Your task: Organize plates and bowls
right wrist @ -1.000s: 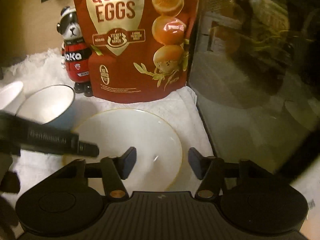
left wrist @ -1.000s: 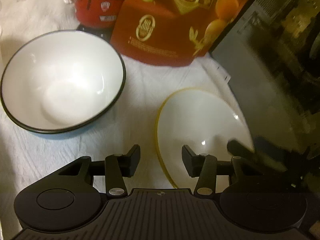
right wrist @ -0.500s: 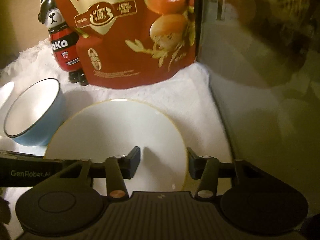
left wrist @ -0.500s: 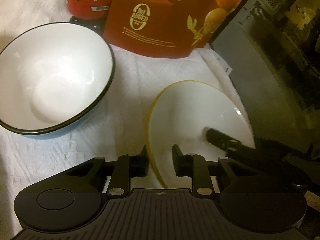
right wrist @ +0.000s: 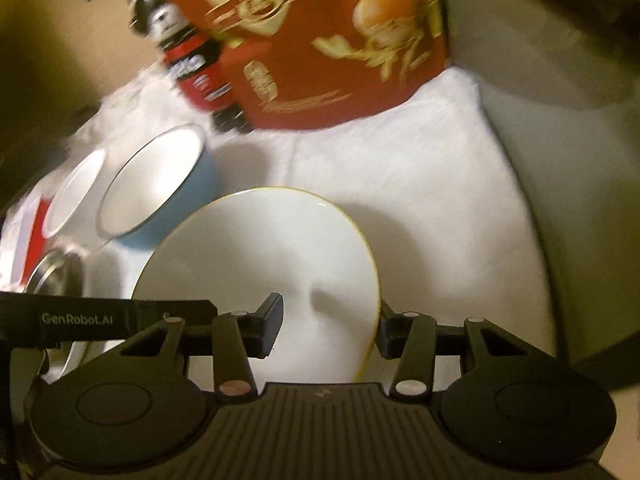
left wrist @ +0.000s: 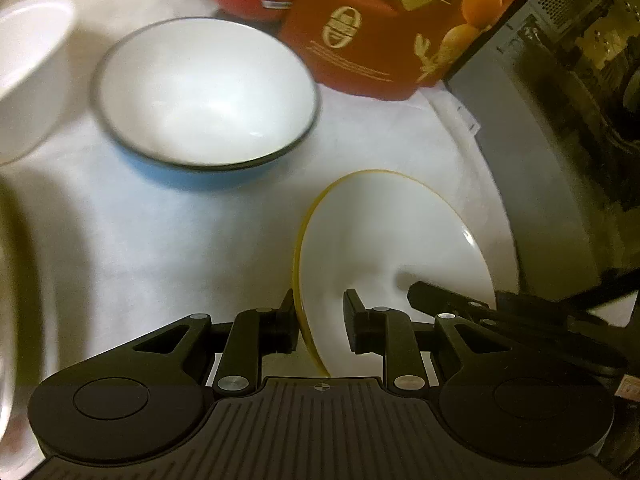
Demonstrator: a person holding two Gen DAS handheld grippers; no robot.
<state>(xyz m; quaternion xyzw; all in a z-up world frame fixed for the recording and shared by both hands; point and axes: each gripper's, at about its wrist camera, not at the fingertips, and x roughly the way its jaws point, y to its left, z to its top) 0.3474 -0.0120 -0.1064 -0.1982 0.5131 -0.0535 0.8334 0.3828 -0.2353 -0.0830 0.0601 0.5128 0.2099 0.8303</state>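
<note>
A white plate with a yellow rim (left wrist: 394, 236) is tilted up off the white cloth. My left gripper (left wrist: 320, 320) straddles its left edge, fingers closed in but with a gap still showing on the inner side. My right gripper (right wrist: 330, 322) straddles the plate's right edge (right wrist: 260, 264), jaws wide. The right gripper's finger shows over the plate in the left wrist view (left wrist: 448, 300). A blue bowl with a white inside and dark rim (left wrist: 208, 96) stands left of the plate, also in the right wrist view (right wrist: 156, 188). A white bowl (left wrist: 28, 68) stands further left.
A red quail-egg bag (right wrist: 320, 40) and a panda-topped red bottle (right wrist: 188, 52) stand at the back. A dark glass-fronted appliance (left wrist: 560, 120) borders the cloth on the right. A metal dish (right wrist: 52, 276) and a red-and-white item (right wrist: 28, 236) lie at the left.
The plate has been tipped up off the cloth. Both grippers moved onto its opposite edges; the left one narrowed around the rim. Views swung so the blue bowl shifted right.
</note>
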